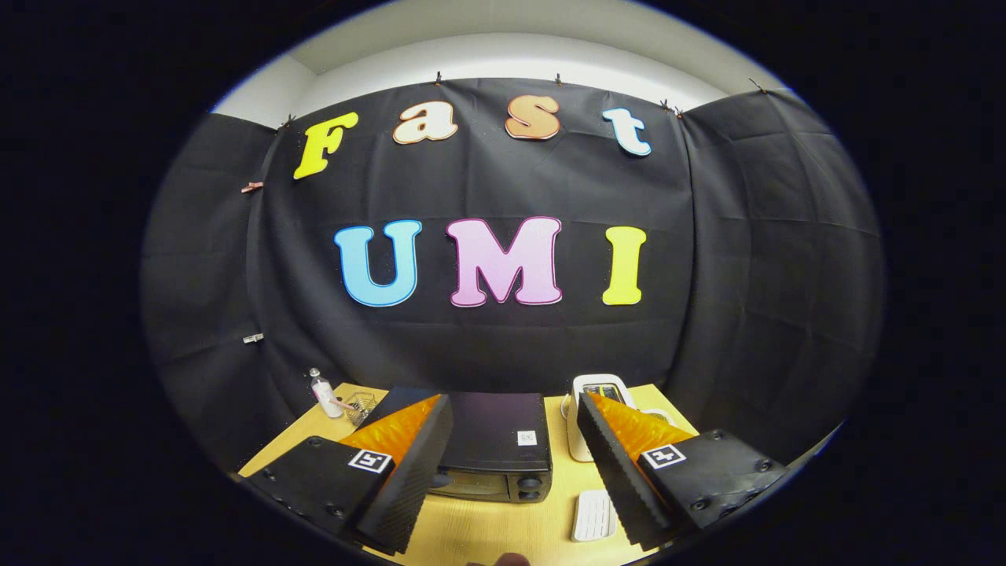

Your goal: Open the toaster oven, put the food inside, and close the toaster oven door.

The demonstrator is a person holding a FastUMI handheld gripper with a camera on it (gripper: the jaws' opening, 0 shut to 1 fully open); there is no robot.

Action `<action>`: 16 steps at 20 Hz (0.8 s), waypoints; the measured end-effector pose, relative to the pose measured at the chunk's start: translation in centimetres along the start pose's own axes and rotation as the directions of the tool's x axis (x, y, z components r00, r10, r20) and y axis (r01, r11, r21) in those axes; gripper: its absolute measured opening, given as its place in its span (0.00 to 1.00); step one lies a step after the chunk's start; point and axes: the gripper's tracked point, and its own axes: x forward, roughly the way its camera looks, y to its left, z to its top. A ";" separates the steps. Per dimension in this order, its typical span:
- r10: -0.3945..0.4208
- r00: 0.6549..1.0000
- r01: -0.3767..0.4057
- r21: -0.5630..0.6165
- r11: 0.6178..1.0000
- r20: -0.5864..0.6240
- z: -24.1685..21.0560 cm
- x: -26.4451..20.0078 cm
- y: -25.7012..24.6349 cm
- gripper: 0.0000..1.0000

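Observation:
A black toaster oven (497,444) sits on the wooden table (479,527), seen from above and in front, with its door closed and two knobs at its right front. My gripper (519,511) hangs above the table with its fingers wide apart; the oven lies between and just beyond them. Nothing is held between the fingers. The left finger (409,479) covers the oven's left front corner. I cannot make out the food.
A white appliance (599,393) stands right of the oven, partly behind the right finger. A small white ridged object (593,515) lies on the table in front of it. A clear bottle (322,391) and a small wire basket (361,406) stand at the far left.

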 end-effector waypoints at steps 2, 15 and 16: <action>0.002 1.000 -0.002 0.000 1.000 0.004 0.1 0.0 0.1 0.99; 0.011 1.000 -0.011 -0.002 1.000 0.002 -0.3 0.0 0.3 0.99; 0.013 1.000 -0.013 -0.003 1.000 0.000 -0.4 0.0 0.5 0.99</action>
